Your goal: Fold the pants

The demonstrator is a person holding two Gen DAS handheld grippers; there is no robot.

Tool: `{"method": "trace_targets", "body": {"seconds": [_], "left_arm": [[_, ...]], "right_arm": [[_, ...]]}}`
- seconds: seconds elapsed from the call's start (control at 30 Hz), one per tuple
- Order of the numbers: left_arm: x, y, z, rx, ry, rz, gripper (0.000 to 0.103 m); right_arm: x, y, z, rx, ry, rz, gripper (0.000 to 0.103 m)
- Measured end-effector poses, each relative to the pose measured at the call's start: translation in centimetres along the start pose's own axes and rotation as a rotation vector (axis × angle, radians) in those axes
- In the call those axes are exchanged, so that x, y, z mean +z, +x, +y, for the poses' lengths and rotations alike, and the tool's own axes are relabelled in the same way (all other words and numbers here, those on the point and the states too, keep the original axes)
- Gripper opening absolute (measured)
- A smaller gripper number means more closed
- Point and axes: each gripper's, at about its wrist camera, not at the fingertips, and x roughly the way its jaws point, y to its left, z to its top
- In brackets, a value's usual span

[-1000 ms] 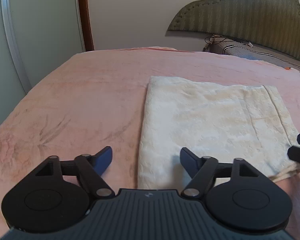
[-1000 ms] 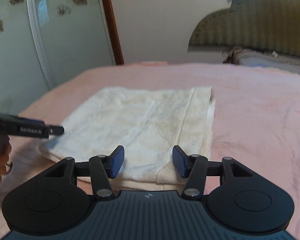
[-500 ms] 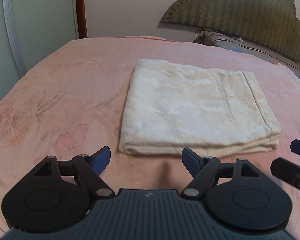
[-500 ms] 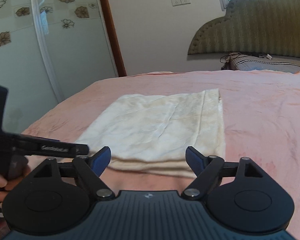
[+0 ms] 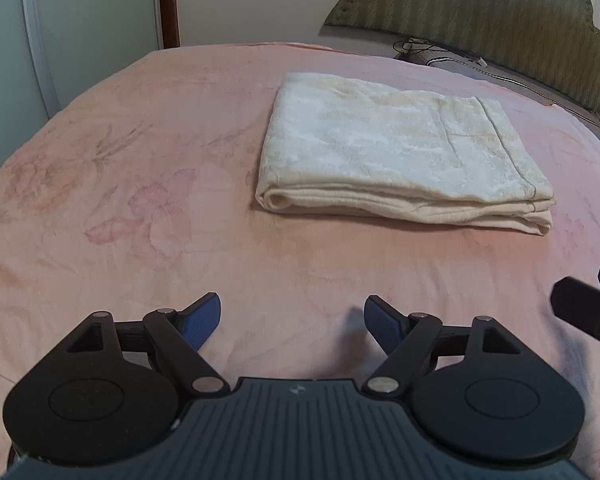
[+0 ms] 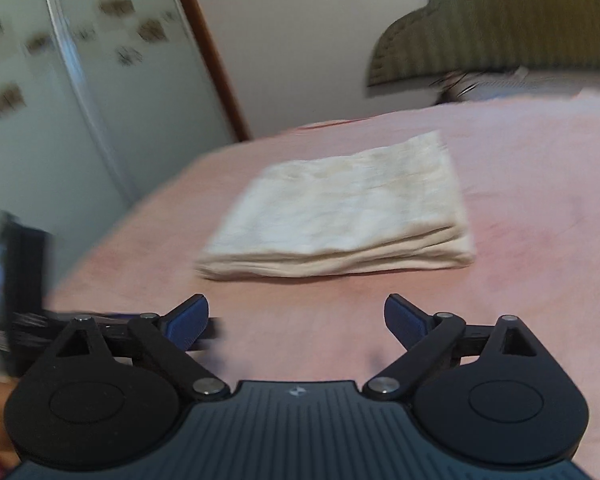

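In your left wrist view, your left gripper (image 5: 292, 318) hangs over bare pink bedspread (image 5: 140, 184) with its blue pads spread wide and nothing between them. The pants (image 5: 400, 152), cream-coloured, lie folded into a flat rectangular stack on the bedspread ahead and a little to the right, well apart from your fingertips; the layered folded edges face you and the rounded fold sits at the near left corner. At the right edge of this view, part of your right gripper (image 5: 584, 312) pokes in, low over the bedspread. Behind the bed stands an olive padded headboard (image 5: 480, 8). In your right wrist view, which is blurred by motion, your right gripper (image 6: 296, 320) is empty and its jaws are opening, already set wide, with only bedspread (image 6: 540, 184) between the pads. The pants (image 6: 348, 216) rest ahead, clear of the fingertips, stacked edges toward you. Your left gripper (image 6: 16, 280) shows as a dark smear at the left edge.
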Motion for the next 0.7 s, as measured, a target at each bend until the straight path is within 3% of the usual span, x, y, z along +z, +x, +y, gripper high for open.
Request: {"method": "trace_targets", "body": {"seconds": [0.17,0.33,0.7], "left_arm": [[-0.8,0.3,-0.2,-0.003,0.010,-0.012,0.084],[-1.3,0.4,-0.3,-0.009,0.009,-0.039,0.088],[-1.8,0.7,-0.6,-0.006,0.038,-0.062,0.098]], "right_arm": [[-1.4,1.5,-1.0,-0.012,0.023,0.031,0.096],[-2.2,2.7,-1.3,-0.082,0.005,0.075,0.096],[-2.9,3.0,-2.4,-0.074,0.025,0.077,0.096]]}}
